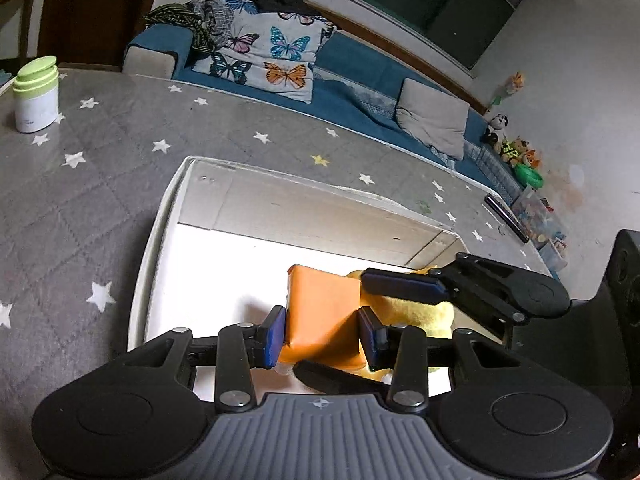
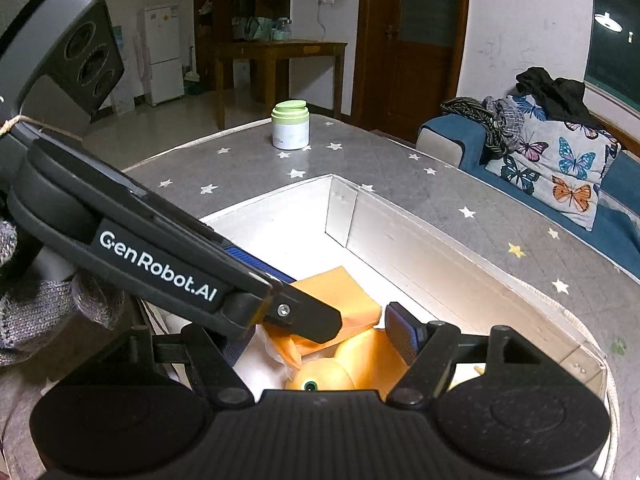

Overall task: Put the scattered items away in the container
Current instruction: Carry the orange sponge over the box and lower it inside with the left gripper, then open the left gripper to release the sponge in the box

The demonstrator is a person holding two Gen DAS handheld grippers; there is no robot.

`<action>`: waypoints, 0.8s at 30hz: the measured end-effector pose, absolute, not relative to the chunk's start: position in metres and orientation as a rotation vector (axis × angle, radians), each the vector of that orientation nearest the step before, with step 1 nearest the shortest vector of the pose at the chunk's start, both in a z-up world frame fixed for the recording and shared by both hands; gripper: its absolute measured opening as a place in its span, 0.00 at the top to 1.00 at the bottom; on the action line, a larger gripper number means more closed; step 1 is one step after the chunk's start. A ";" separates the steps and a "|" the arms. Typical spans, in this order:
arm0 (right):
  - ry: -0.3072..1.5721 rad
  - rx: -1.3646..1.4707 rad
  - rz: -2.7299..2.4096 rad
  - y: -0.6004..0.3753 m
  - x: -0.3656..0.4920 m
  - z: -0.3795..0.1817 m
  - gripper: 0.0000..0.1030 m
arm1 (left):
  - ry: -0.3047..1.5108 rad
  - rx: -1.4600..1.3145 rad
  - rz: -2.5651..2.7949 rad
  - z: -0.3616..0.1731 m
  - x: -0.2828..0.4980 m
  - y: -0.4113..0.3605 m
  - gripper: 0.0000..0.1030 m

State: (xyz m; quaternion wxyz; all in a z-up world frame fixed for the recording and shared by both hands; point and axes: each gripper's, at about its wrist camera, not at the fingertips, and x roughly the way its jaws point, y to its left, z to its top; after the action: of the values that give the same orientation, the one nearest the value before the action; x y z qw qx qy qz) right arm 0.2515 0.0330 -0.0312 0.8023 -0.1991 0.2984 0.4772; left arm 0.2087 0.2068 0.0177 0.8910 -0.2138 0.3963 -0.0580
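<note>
A white open box (image 1: 168, 208) sits on the grey star-patterned table; it also shows in the right wrist view (image 2: 440, 236). My left gripper (image 1: 322, 334) is inside it, its blue pads (image 1: 276, 334) closed on an orange packet (image 1: 320, 304), also visible in the right wrist view (image 2: 344, 292). A yellow plush toy (image 1: 412, 308) lies beside the packet. My right gripper (image 2: 316, 336) is open over the plush toy (image 2: 360, 364), its fingers on either side without clamping. The left gripper's body crosses the right wrist view and hides the right gripper's left finger.
A white jar with a green lid (image 1: 36, 94) stands on the table beyond the box, also in the right wrist view (image 2: 290, 126). A dark flat stick (image 1: 506, 216) lies near the table's far right edge. A blue sofa (image 1: 360, 72) borders the table.
</note>
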 end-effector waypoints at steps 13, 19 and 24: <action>0.615 -0.419 1.005 0.030 0.245 -0.029 0.22 | 0.821 -0.489 -0.101 0.020 0.205 0.210 0.59; 0.608 -0.421 0.989 0.030 0.247 -0.029 0.22 | 0.814 -0.495 -0.094 0.023 0.204 0.209 0.59; 0.618 -0.390 0.977 0.028 0.249 -0.029 0.21 | 0.821 -0.504 -0.083 0.023 0.204 0.209 0.59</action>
State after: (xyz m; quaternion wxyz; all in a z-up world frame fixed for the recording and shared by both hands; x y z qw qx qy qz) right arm 0.2493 0.0284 -0.0293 0.8196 -0.1831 0.2902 0.4587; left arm 0.2036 0.2094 0.0232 0.8855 -0.2422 0.3946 -0.0398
